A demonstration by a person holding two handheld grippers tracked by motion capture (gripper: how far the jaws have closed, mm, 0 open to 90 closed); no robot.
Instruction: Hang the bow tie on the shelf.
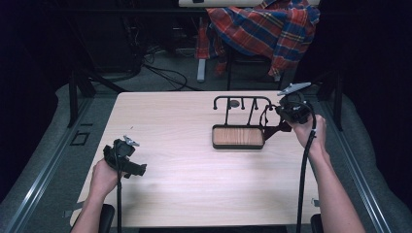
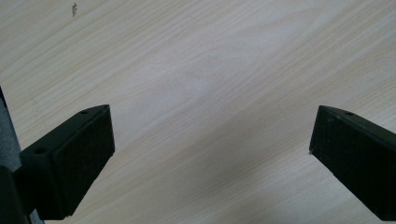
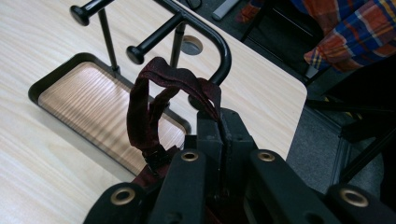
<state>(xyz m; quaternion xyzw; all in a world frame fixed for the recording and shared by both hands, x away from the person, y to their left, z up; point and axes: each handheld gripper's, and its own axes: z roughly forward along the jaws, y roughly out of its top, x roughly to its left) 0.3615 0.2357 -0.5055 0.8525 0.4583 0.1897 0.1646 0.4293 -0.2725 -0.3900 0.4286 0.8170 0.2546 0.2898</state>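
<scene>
Right gripper (image 1: 290,112) at far right of light wood table (image 1: 170,160), jaws pinched tight on dark red strap (image 3: 154,107). Strap loops up beside curved end of black rack (image 1: 241,102), next to nearest peg; whether it touches rack, cannot tell. Rack stands on wood-lined tray base (image 1: 238,137), pegs jutting toward person. Left gripper (image 1: 127,158) low over bare tabletop near left edge, jaws spread wide, nothing between. Plaid shirt (image 1: 265,24) draped over chair beyond table.
</scene>
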